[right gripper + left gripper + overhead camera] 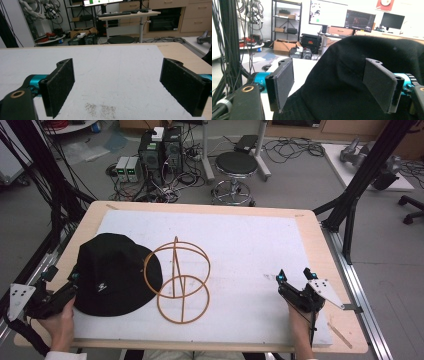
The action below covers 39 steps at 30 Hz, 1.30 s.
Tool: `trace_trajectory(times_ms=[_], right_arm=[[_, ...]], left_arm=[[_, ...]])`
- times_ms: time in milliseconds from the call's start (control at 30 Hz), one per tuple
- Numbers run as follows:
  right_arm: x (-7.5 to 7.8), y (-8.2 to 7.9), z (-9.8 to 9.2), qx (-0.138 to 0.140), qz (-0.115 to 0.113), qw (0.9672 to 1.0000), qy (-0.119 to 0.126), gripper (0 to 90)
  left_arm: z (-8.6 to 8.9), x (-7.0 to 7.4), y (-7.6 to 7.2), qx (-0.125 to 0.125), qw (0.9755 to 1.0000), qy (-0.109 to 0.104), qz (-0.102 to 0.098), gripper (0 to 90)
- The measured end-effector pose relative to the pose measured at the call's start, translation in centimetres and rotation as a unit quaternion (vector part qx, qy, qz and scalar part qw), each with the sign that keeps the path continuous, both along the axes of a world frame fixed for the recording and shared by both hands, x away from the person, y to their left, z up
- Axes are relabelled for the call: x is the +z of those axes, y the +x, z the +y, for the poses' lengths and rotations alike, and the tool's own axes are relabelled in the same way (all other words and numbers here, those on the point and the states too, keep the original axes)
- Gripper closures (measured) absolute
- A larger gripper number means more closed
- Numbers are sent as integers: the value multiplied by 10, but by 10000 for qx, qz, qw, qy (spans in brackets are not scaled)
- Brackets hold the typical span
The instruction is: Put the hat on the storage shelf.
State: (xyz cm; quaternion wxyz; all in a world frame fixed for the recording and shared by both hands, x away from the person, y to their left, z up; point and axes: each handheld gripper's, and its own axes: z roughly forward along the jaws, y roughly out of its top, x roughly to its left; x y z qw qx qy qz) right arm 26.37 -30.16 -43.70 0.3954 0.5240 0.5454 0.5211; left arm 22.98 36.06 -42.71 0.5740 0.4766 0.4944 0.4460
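A black bucket hat (117, 272) lies on the left of the white mat (250, 245). Right beside it stands a hoop stand of thin wooden rings (177, 280), which the hat's brim overlaps. My left gripper (64, 273) is open at the hat's left edge. In the left gripper view the hat (352, 50) rises between the wide-apart jaws of the left gripper (328, 62), nearer the right jaw. My right gripper (294, 274) is open near the mat's right front. The right gripper (118, 61) has just bare mat (112, 75) between its jaws.
The mat covers a wooden table (320, 250) with bare wood at its edges. Black frame posts (360, 175) stand at both sides. On the floor beyond the far edge are a round stool (236, 165) and computer boxes (160, 152) with cables.
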Motion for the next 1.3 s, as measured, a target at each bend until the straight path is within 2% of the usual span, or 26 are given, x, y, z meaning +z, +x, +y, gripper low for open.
trace_trajectory(times_ms=[133,500,633,733,867,933,1133,1300], right_arm=[[0,0,0,14,18,10000,10,117],[0,-1,1,21,-35,10000,-48,117],[0,-1,1,25,-29,10000,-70,117],[0,-1,1,25,-28,10000,-57,117],[0,-1,1,35,-23,10000,-58,117],[0,-1,1,36,-18,10000,-61,117],[0,-1,1,41,-17,10000,-58,116],[0,-1,1,38,-24,10000,-61,117]], left_arm=[[-2,6,-1,-128,9999,-44,-103,255],[-9,15,0,-456,9988,-60,-157,255],[-13,18,2,-610,9981,-2,-102,254],[-16,18,5,-772,9970,40,20,248],[-21,17,8,-891,9957,183,180,249],[-22,17,8,-935,9952,184,219,248],[-22,18,8,-918,9954,162,226,250],[-22,19,7,-982,9950,97,126,251]])
